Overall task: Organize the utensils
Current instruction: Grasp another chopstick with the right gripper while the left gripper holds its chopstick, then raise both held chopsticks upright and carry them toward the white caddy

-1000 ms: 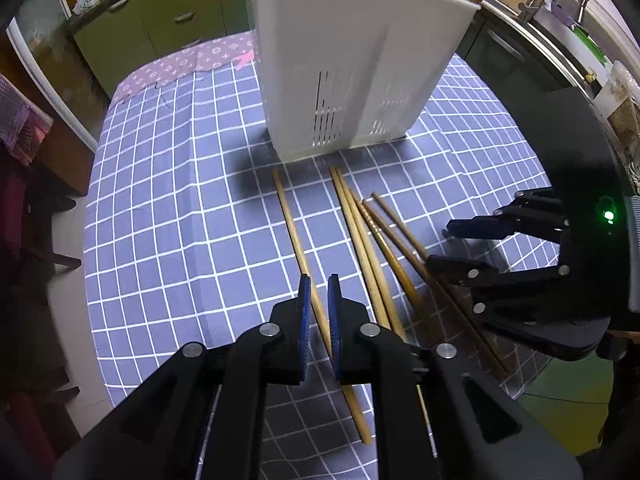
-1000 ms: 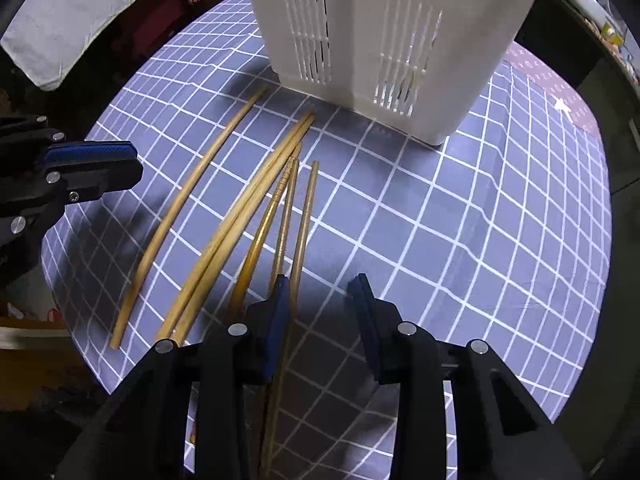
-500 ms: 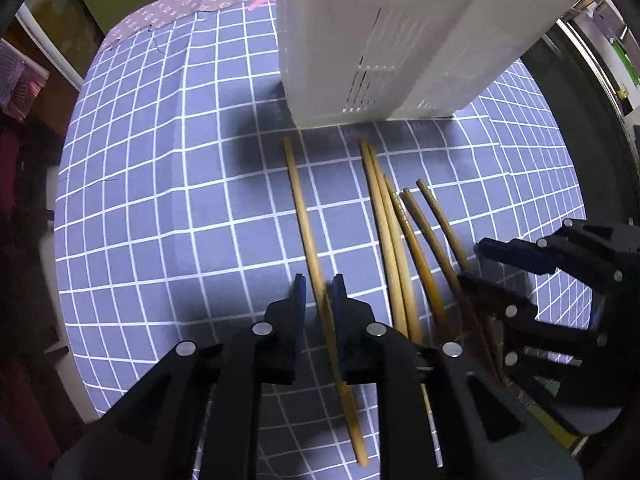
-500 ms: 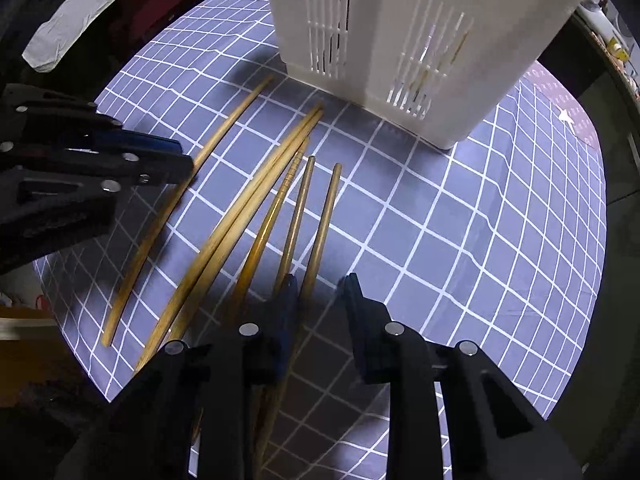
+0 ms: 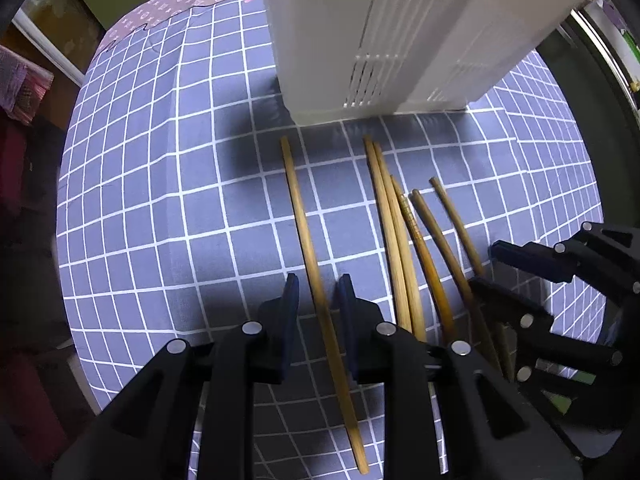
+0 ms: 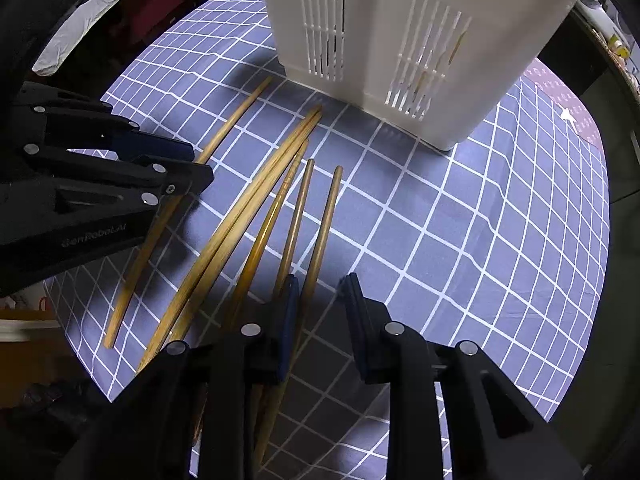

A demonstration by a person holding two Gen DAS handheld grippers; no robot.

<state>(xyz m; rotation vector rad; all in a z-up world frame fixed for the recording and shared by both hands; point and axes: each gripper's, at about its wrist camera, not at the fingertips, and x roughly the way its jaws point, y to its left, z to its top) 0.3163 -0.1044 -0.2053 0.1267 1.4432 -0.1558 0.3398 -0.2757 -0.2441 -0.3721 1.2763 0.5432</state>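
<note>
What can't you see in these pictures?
- Inside of the white holder: top cut off by the frame in both views.
- Near ends of the right-hand chopsticks: hidden under the right gripper.
- Pads touching the lone chopstick? Left gripper straddles it; contact unclear.

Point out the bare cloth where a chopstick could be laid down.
Free: the cloth left of the lone chopstick, and the stretch right of the outermost chopstick, below the white holder. Crowded: the chopstick cluster between both grippers.
</note>
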